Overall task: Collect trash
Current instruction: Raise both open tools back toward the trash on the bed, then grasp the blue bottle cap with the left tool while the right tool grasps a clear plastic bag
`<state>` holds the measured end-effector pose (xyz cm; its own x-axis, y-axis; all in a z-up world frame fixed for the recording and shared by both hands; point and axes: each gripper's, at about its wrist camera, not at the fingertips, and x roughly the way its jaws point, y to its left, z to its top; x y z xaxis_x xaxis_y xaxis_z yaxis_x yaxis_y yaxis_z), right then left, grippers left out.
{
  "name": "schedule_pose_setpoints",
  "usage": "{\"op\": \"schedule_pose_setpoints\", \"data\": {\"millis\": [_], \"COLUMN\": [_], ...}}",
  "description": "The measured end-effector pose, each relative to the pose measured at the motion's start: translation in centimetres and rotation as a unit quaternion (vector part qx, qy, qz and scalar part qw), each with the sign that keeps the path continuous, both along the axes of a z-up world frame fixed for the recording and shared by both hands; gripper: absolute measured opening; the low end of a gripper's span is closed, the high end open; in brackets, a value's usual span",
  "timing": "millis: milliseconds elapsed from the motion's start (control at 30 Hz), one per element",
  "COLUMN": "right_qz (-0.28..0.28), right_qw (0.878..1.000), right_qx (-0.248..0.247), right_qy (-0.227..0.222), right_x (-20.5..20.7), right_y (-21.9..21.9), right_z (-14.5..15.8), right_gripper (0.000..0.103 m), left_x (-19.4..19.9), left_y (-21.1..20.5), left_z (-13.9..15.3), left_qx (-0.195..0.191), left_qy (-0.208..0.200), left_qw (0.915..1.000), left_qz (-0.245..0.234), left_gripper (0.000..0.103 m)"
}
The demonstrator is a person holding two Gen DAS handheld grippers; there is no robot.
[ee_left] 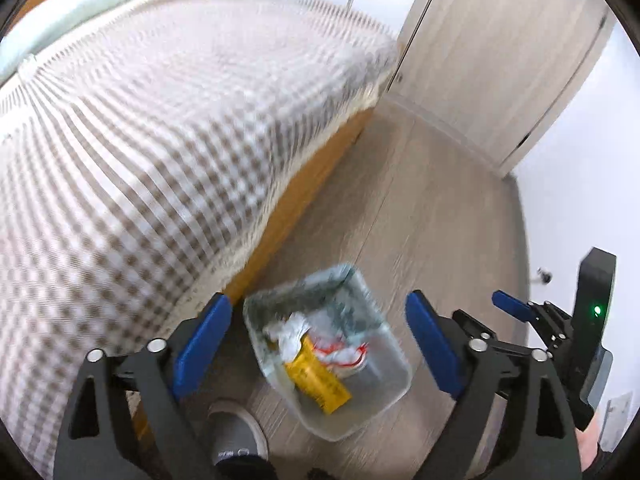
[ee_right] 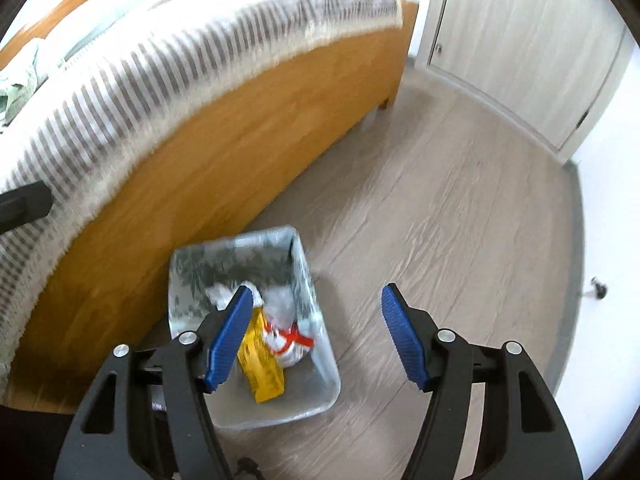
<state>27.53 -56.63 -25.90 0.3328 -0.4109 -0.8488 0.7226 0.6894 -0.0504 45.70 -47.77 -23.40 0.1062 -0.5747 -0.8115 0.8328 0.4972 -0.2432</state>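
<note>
Both of your jaw pairs stand spread wide with nothing between the blue pads. Your left gripper (ee_left: 318, 344) hangs above the bin (ee_left: 394, 354), and from its camera the bin sits squarely in the gap between the fingers. Your right gripper (ee_right: 316, 334) also hangs above the bin (ee_right: 320, 344), but here the bin lies toward its left finger (ee_right: 230, 338), which covers part of the contents.

Inside the bin you can see a yellow packet (ee_left: 318, 378) lying toward the near end, crumpled white paper (ee_left: 294, 330) beside it toward the bed, and a white wrapper with red marks (ee_left: 346, 354) on the packet's other side. The right view shows the same yellow packet (ee_right: 262, 368) and red-marked wrapper (ee_right: 290, 342). Printing on the packet is too blurred to read.

The bin stands on the grey wood floor (ee_left: 420, 220), just beside the bed's orange wooden frame (ee_right: 200, 168). A checked brown-and-white cover (ee_left: 140, 140) drapes the bed above it.

Only your left camera shows a grey shoe (ee_left: 236, 434) on the floor near the bin's close end, and your right gripper's blue pad and black body with a green light (ee_left: 597, 311) off to the bin's right. Only the right camera shows the bed frame's full side down to its foot, and a black part (ee_right: 24, 204) of the other tool against the cover. Both show a pale door (ee_left: 500, 60) well beyond the bin, and a small doorstop (ee_right: 597, 289) on the floor by the white wall.
</note>
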Motion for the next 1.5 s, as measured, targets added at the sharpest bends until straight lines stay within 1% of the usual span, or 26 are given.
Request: {"op": "schedule_pose_setpoints", "data": {"millis": [167,267,333,433,500,567,600,633,733,800,833,867,900,967,1000,1033,1067,1100,1133,1233,1300,1333,1367,1400,1433,1500], "right_qz": [0.034,0.061,0.084,0.117,0.137,0.160,0.175,0.189,0.224,0.246,0.255,0.262,0.275,0.291,0.300,0.309,0.316,0.324,0.330,0.333,0.336,0.339,0.342,0.346,0.349,0.364], "right_qw": [0.997,0.991,0.986,0.979,0.975,0.971,0.968,0.965,0.957,0.951,0.948,0.946,0.942,0.936,0.933,0.930,0.928,0.925,0.923,0.920,0.917,0.915,0.910,0.906,0.904,0.901], "right_qx": [-0.059,-0.083,-0.093,-0.102,-0.097,-0.089,-0.085,-0.083,-0.068,-0.059,-0.055,-0.051,-0.044,-0.036,-0.033,-0.033,-0.035,-0.036,-0.035,-0.023,-0.010,-0.003,0.009,0.024,0.035,0.066], "right_qy": [-0.048,-0.080,-0.107,-0.134,-0.147,-0.157,-0.161,-0.164,-0.172,-0.179,-0.182,-0.185,-0.189,-0.193,-0.196,-0.198,-0.197,-0.194,-0.195,-0.204,-0.213,-0.219,-0.233,-0.242,-0.244,-0.226], "right_x": [2.5,4.8,6.6,9.3,11.1,13.0,14.2,15.3,18.3,20.2,21.4,22.4,24.0,25.8,27.1,28.2,29.2,30.3,31.3,33.9,35.9,36.9,38.0,38.9,39.9,42.5], "right_y": [3.3,5.9,8.2,11.3,13.1,15.3,16.5,17.8,21.0,23.1,24.0,24.9,26.2,27.8,28.7,29.5,30.1,30.7,31.2,31.1,30.7,30.5,30.1,29.8,29.7,29.4], "right_z": [6.0,8.9,10.8,12.6,13.1,13.2,13.1,13.0,12.9,12.7,12.5,12.3,12.0,11.7,11.5,11.2,10.9,10.6,10.4,10.4,10.8,11.1,11.6,11.9,12.0,11.6], "right_gripper": [0.071,0.071,0.071,0.071,0.071,0.071,0.071,0.071,0.071,0.071,0.071,0.071,0.071,0.071,0.071,0.071,0.071,0.071,0.071,0.071,0.071,0.071,0.071,0.071,0.071,0.071], "left_x": [-0.3,1.4,2.8,5.9,8.1,10.0,11.1,12.4,15.5,17.4,18.2,18.7,19.6,20.5,21.2,21.9,22.4,23.0,23.6,25.4,25.8,25.9,25.9,25.9,25.9,26.2], "left_y": [4.9,10.1,13.7,19.7,22.8,25.9,27.9,29.9,34.5,37.6,39.0,39.9,40.6,40.8,40.7,40.6,40.5,40.3,40.1,39.0,38.7,38.4,38.2,38.0,38.0,38.7], "left_z": [6.0,9.0,9.9,11.1,12.0,12.6,12.6,12.5,11.8,11.0,10.5,9.8,8.7,7.1,6.2,5.6,5.2,4.6,4.0,2.6,2.2,2.2,2.4,2.5,2.7,3.3], "left_qx": [-0.075,-0.132,-0.167,-0.203,-0.201,-0.213,-0.218,-0.217,-0.190,-0.165,-0.153,-0.140,-0.115,-0.081,-0.056,-0.047,-0.048,-0.047,-0.039,-0.012,-0.007,-0.011,-0.005,-0.001,-0.002,-0.021], "left_qy": [-0.070,-0.125,-0.133,-0.143,-0.156,-0.162,-0.165,-0.165,-0.152,-0.135,-0.127,-0.119,-0.109,-0.091,-0.079,-0.067,-0.057,-0.043,-0.031,-0.018,-0.010,-0.007,-0.018,-0.027,-0.032,-0.032], "left_qw": [0.9947,0.9822,0.9724,0.9521,0.9370,0.9195,0.9079,0.8968,0.8751,0.8662,0.8674,0.8735,0.8850,0.8979,0.9004,0.8988,0.8989,0.9001,0.9016,0.9067,0.9079,0.9112,0.9115,0.9116,0.9111,0.9059], "left_qz": [-0.002,0.049,0.094,0.179,0.240,0.288,0.318,0.349,0.419,0.452,0.456,0.451,0.438,0.423,0.424,0.431,0.432,0.431,0.430,0.421,0.419,0.412,0.411,0.410,0.411,0.422], "left_gripper": [0.095,0.096,0.096,0.096,0.095,0.095,0.095,0.095,0.095,0.094,0.094,0.092,0.091,0.091,0.089,0.084,0.083,0.081,0.074,0.062,0.037,0.026,0.014,0.012,0.006,0.005]}}
